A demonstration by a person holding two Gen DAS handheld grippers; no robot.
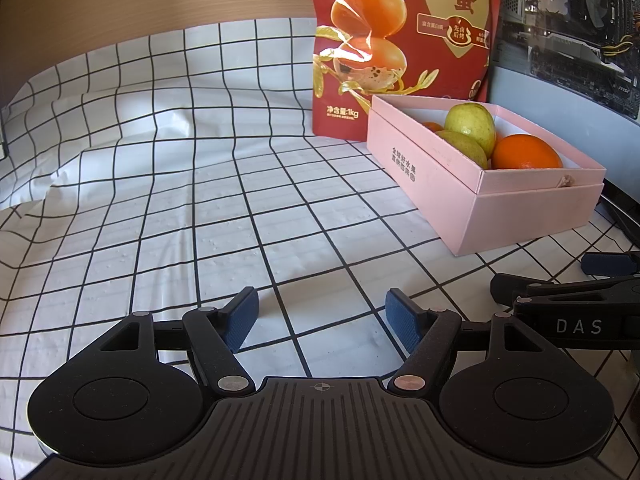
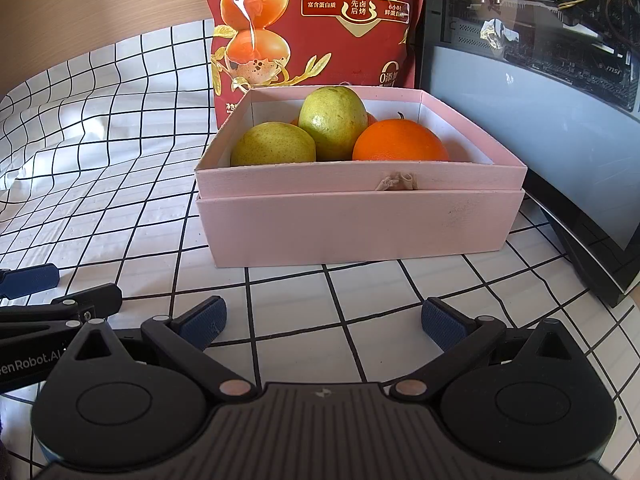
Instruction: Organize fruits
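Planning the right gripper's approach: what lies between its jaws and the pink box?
Only bare grid-patterned tablecloth lies between the open right gripper and the pink box, as the right wrist view shows.

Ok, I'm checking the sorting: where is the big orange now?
The orange sits inside the pink box, at its front right in the right wrist view, touching the taller green pear.

A box [image 2: 360, 224] is set on the table [image 2: 340, 320]; 2 pears [image 2: 334, 122] and an orange [image 2: 400, 142] are held in it. A bag [image 2: 320, 20] is stood behind it, a monitor [image 2: 560, 128] to its right.
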